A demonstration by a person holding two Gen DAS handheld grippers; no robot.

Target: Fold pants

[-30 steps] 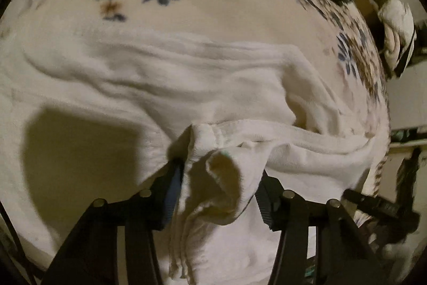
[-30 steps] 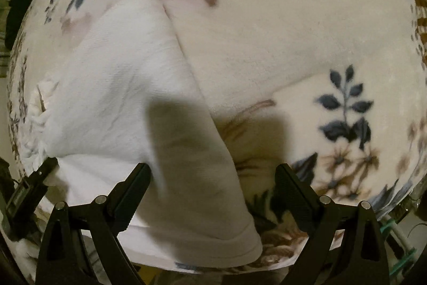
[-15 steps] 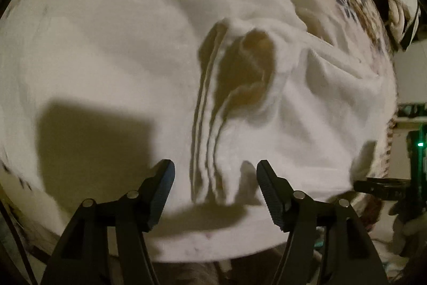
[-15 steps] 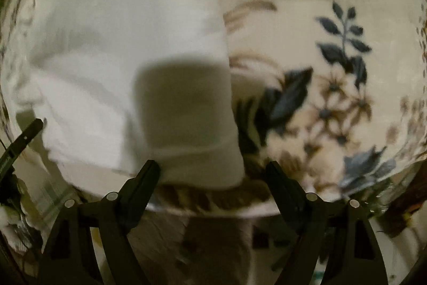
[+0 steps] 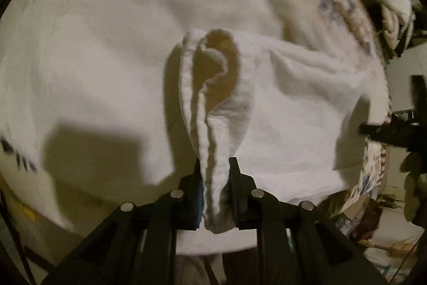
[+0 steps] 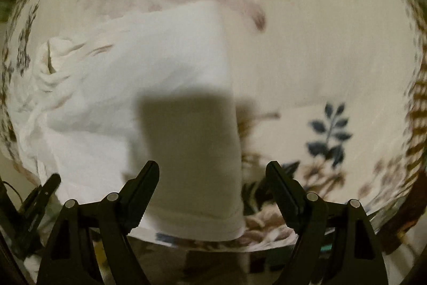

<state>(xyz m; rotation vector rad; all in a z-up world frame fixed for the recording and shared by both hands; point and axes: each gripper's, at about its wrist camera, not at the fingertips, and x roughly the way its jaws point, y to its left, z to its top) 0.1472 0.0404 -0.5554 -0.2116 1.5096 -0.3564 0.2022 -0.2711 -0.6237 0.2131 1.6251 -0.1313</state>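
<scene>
A bunched fold of the white pants [image 5: 213, 124] is clenched in the left claw [image 5: 215, 194]. The right claw [image 6: 212, 194] is held released above the near pant leg hem [image 6: 202, 226]. Beyond, the pants are spread on a floral blanket [image 6: 307, 58].

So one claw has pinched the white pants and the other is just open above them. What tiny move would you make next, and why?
Probably bring the right gripper down onto the hem and close it. The left gripper already pinches a fold of the pants, while the right one hangs open over the leg, holding nothing.
</scene>
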